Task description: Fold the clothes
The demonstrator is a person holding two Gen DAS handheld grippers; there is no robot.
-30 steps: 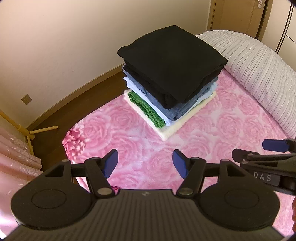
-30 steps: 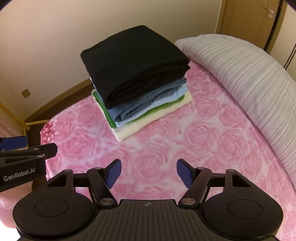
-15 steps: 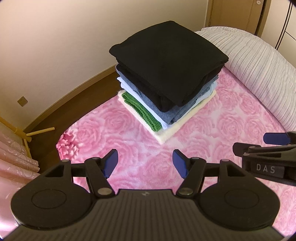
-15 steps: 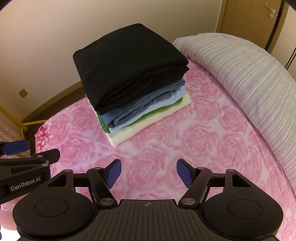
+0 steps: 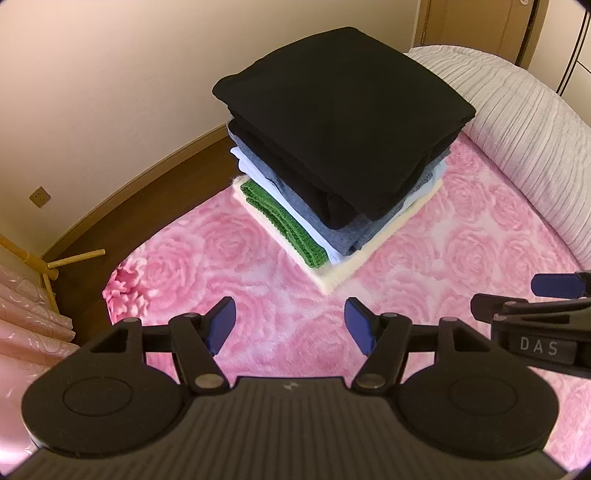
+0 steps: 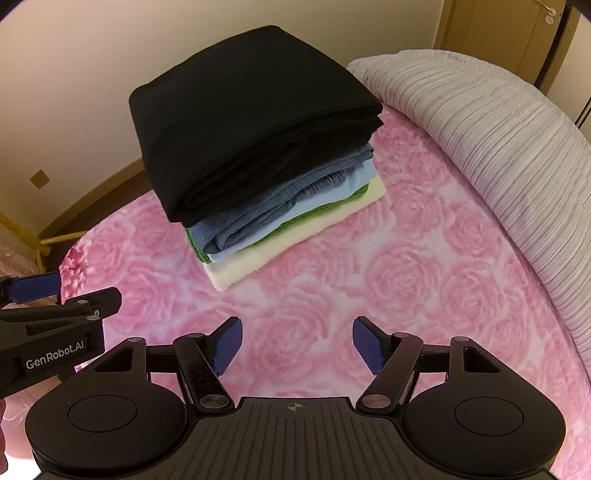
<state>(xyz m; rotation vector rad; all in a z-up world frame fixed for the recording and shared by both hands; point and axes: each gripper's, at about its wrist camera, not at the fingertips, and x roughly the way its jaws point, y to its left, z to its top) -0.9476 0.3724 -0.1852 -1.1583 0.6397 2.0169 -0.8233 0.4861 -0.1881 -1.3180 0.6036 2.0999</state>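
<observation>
A stack of folded clothes [image 5: 340, 147] sits on the pink rose-patterned bed [image 5: 236, 243]: a black garment on top, then grey-blue, light blue, green and a cream one at the bottom. It also shows in the right wrist view [image 6: 258, 147]. My left gripper [image 5: 290, 326] is open and empty, a short way in front of the stack's near corner. My right gripper [image 6: 295, 345] is open and empty, in front of the stack. Each gripper shows at the other view's edge, the right one [image 5: 546, 295] and the left one [image 6: 44, 295].
A long grey-white ribbed bolster [image 6: 498, 140] lies along the bed's right side. The bed's left edge [image 5: 118, 295] drops to a brown wooden floor [image 5: 140, 206] by a beige wall. A wooden stand [image 5: 55, 258] and pink curtain [image 5: 29, 317] are at far left. A door [image 6: 509, 33] is behind.
Both grippers have moved closer to the stack, which looks larger and nearer now. Both stay open and empty.
</observation>
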